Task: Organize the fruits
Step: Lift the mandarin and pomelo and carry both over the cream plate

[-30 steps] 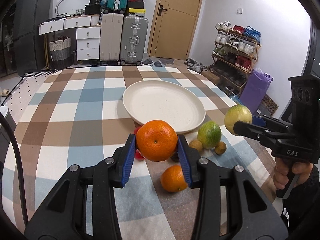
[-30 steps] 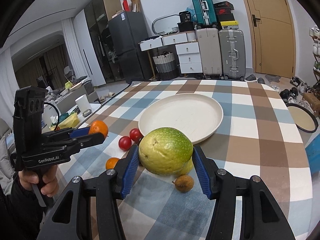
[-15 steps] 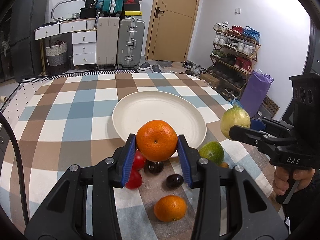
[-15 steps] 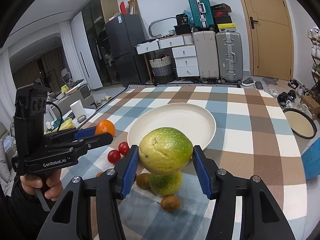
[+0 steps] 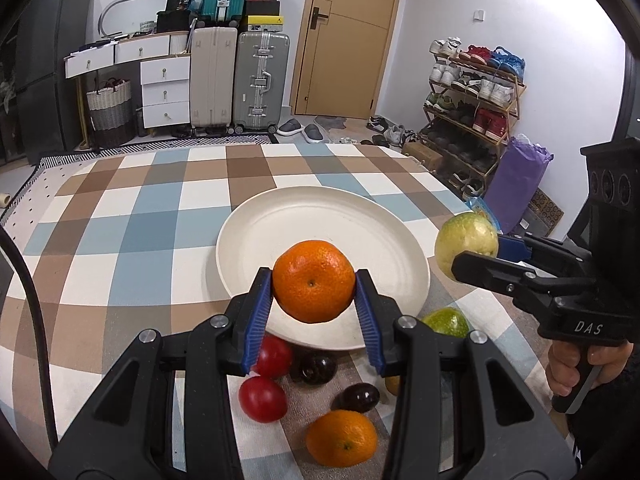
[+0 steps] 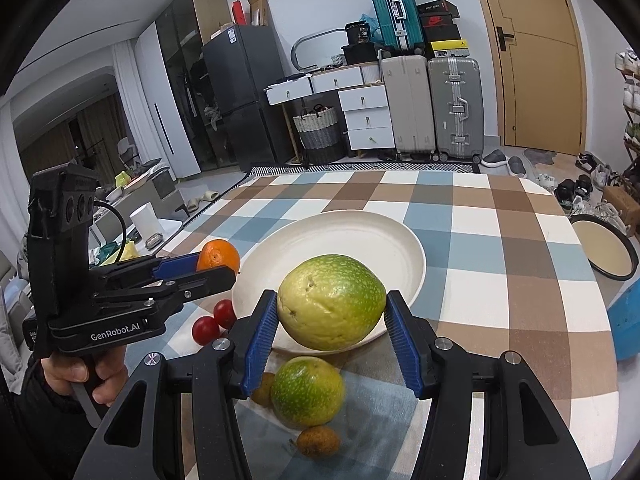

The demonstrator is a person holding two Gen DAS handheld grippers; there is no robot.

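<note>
Left tool point(image 5: 314, 294), lower centre of its view: blue pads clamped on an orange point(image 5: 313, 281), held in the air over the near rim of the plate point(image 5: 280, 224). Right tool point(image 6: 331, 322), lower centre of its view: pads clamped on a yellow-green fruit point(image 6: 331, 302), likewise above the plate's near edge; in the left view it enters from the right edge, just beside the plate. The plate's inside is bare.

Below the tools, on the desk point(image 5: 132, 216) in front of the plate: two red fruits point(image 5: 263, 399), two dark ones point(image 5: 318, 368), a second orange point(image 5: 341, 437), a green fruit point(image 6: 307, 391) and two small brown ones point(image 6: 319, 441). The checked cloth to the left of and beyond the plate lies open to the desk's far edge.

Background, top of the frames: suitcases point(image 5: 262, 80), white drawers point(image 5: 166, 90), a door point(image 5: 348, 36), a shoe rack point(image 5: 472, 92) at right, and a dark fridge point(image 6: 244, 100) in the right view.

Legible writing: "GenRobot.AI" on the left tool's body, "DAS" on the right tool's.
</note>
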